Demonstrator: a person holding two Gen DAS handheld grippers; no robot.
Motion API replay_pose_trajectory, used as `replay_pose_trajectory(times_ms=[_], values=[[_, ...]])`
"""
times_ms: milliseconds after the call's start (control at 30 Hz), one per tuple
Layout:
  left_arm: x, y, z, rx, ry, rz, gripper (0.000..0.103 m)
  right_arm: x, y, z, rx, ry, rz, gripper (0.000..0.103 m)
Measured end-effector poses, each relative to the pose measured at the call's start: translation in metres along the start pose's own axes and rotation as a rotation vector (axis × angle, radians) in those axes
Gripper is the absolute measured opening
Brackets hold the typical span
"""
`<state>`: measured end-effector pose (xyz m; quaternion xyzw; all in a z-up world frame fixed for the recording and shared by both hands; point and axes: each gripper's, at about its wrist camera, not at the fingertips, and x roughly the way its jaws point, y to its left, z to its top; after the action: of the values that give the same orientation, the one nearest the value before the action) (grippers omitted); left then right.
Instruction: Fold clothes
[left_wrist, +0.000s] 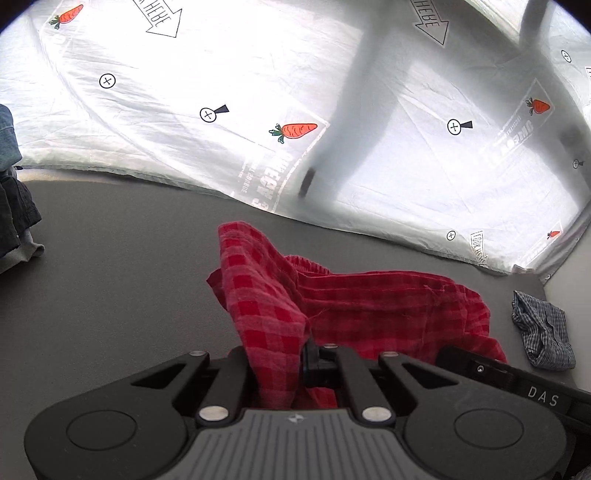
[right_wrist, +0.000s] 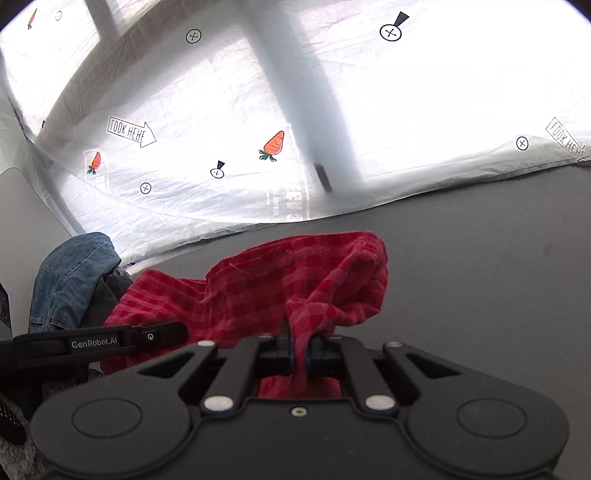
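Observation:
A red checked garment (left_wrist: 369, 306) lies bunched on the dark grey table (left_wrist: 110, 266). My left gripper (left_wrist: 295, 350) is shut on one end of it, with cloth pinched between the fingers. My right gripper (right_wrist: 300, 350) is shut on the other end of the same red checked garment (right_wrist: 258, 284). The cloth hangs slack between the two grippers. The right gripper's body (left_wrist: 517, 384) shows at the right in the left wrist view, and the left gripper's body (right_wrist: 96, 341) shows at the left in the right wrist view.
A pile with blue jeans (right_wrist: 70, 280) and dark clothes sits at the table's left side. A small blue plaid garment (left_wrist: 543, 332) lies at the right edge. A white printed sheet (left_wrist: 221, 92) with carrots hangs behind the table.

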<state>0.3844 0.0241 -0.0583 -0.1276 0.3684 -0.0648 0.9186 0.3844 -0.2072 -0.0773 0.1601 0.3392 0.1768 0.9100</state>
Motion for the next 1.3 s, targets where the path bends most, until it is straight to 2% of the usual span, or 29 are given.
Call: replay_pose_trajectory(times_ms=[200,333,433,500,567,633,700,767,833,867,933,1000,1033,1067,1100,1167,1300], values=[[-0.033,-0.053,-0.028,0.057,-0.008,0.003,0.007,-0.067,-0.026,-0.012,0.009,-0.041,-0.013,0.005],[-0.036,-0.079,-0.064,0.055,0.046,0.009,0.007,-0.096,-0.048,-0.028,0.007,-0.003,-0.019,0.005],[-0.025,-0.086,-0.096,0.041,0.136,0.024,0.010,-0.099,-0.067,-0.054,0.006,0.091,-0.057,0.006],[-0.015,-0.082,-0.115,0.042,0.186,0.043,0.015,-0.094,-0.077,-0.073,0.012,0.147,-0.072,0.007],[-0.005,-0.073,-0.131,0.058,0.222,0.055,0.017,-0.086,-0.084,-0.092,0.013,0.189,-0.097,0.011],[-0.001,-0.068,-0.138,0.101,0.218,0.062,0.017,-0.078,-0.083,-0.107,-0.029,0.203,-0.137,0.012],[0.001,-0.063,-0.140,0.140,0.198,0.066,0.023,-0.073,-0.077,-0.113,-0.081,0.195,-0.183,0.019],[0.004,-0.058,-0.138,0.157,0.173,0.056,0.024,-0.068,-0.071,-0.113,-0.123,0.186,-0.217,0.021],[0.011,-0.051,-0.137,0.148,0.172,0.044,0.035,-0.062,-0.068,-0.112,-0.148,0.183,-0.234,0.025],[0.015,-0.048,-0.135,0.138,0.182,0.036,0.041,-0.056,-0.068,-0.110,-0.153,0.187,-0.245,0.035],[0.021,-0.042,-0.132,0.104,0.194,0.022,0.044,-0.047,-0.070,-0.104,-0.128,0.197,-0.259,0.050],[0.022,-0.037,-0.127,0.096,0.184,0.029,0.040,-0.044,-0.074,-0.099,-0.081,0.183,-0.277,0.045],[0.022,-0.035,-0.125,0.098,0.177,0.039,0.032,-0.045,-0.076,-0.096,-0.056,0.168,-0.288,0.022],[0.021,-0.033,-0.122,0.099,0.167,0.047,0.010,-0.048,-0.077,-0.094,-0.033,0.151,-0.287,0.007],[0.017,-0.031,-0.119,0.091,0.153,0.045,0.005,-0.053,-0.077,-0.091,-0.025,0.135,-0.273,0.007],[0.007,-0.025,-0.113,0.072,0.122,0.037,0.004,-0.064,-0.072,-0.087,-0.050,0.082,-0.252,0.006],[-0.020,-0.018,-0.098,0.034,0.015,0.002,0.004,-0.090,-0.063,-0.072,-0.073,-0.028,-0.173,0.006]])
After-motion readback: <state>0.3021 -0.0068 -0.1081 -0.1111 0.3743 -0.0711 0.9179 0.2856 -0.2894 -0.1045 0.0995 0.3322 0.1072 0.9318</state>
